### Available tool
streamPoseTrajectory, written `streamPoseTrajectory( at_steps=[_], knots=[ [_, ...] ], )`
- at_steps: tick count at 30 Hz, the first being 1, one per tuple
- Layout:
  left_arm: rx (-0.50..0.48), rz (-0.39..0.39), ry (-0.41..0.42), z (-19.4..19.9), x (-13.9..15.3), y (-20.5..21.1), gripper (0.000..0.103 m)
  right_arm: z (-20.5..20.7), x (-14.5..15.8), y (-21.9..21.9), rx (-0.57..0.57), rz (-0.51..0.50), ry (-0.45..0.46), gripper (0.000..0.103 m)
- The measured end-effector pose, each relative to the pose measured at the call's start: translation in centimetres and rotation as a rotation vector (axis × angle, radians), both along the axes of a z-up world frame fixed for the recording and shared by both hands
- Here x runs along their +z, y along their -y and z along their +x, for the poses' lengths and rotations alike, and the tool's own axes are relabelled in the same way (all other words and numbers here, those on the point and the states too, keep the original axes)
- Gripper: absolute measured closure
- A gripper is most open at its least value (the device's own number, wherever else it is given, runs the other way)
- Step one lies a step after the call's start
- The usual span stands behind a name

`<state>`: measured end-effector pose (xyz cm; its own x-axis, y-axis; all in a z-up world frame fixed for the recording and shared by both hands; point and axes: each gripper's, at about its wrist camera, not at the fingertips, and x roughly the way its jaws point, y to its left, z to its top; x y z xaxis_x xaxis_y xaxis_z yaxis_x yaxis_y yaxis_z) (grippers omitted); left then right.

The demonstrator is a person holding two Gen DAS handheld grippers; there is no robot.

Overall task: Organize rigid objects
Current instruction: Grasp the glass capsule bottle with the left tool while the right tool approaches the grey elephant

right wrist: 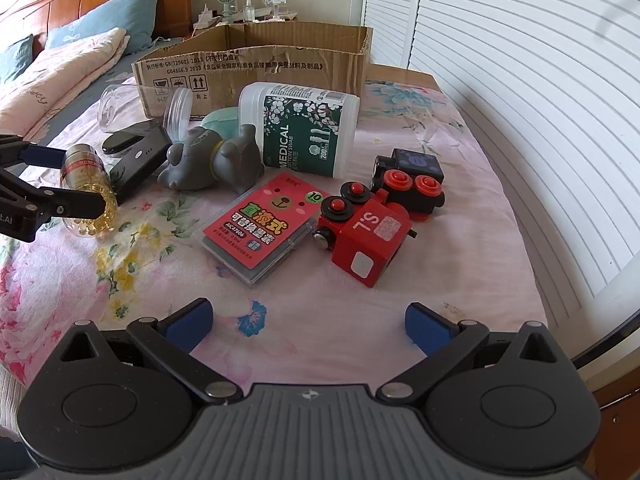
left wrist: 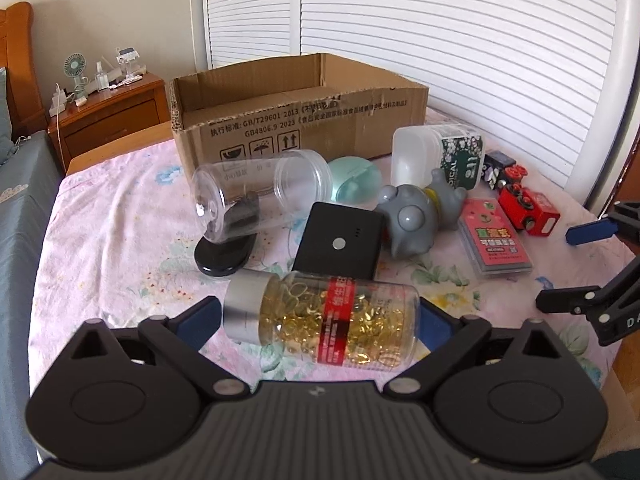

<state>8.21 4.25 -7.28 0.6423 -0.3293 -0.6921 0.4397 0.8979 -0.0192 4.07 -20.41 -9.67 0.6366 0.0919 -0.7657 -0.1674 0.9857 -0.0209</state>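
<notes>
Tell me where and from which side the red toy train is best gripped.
Probably across the red toy train's flat red block body, fingers on its two opposite side faces, coming down from above. It lies tipped over with its wheels up, so the knobby wheels offer poor purchase. The open right gripper hovers nearest.

left gripper (left wrist: 320, 320) jaws spread wide, right gripper (right wrist: 310, 322) gaping

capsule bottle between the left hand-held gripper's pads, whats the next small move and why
Probably close the left hand-held gripper on the capsule bottle: it lies on its side between the blue pads, which seem not to press it yet, and the cardboard box behind stands open.
</notes>
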Motion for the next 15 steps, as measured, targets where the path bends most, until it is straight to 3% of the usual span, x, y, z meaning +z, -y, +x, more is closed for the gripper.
streamPoseTrajectory(
  at_steps=[6, 15],
  knots=[
    [0.018, 0.023, 0.007, -0.8, 0.1, -0.6, 0.009, -0.1, 0.3, -1.0, 0.055, -0.005, -0.028, 0.000],
    [0.112, 0.062, -0.013, -2.5, 0.4, -2.8, 0.010, 0.5, 3.2, -4.0, 0.204, -0.003, 0.051, 0.000]
  ],
)
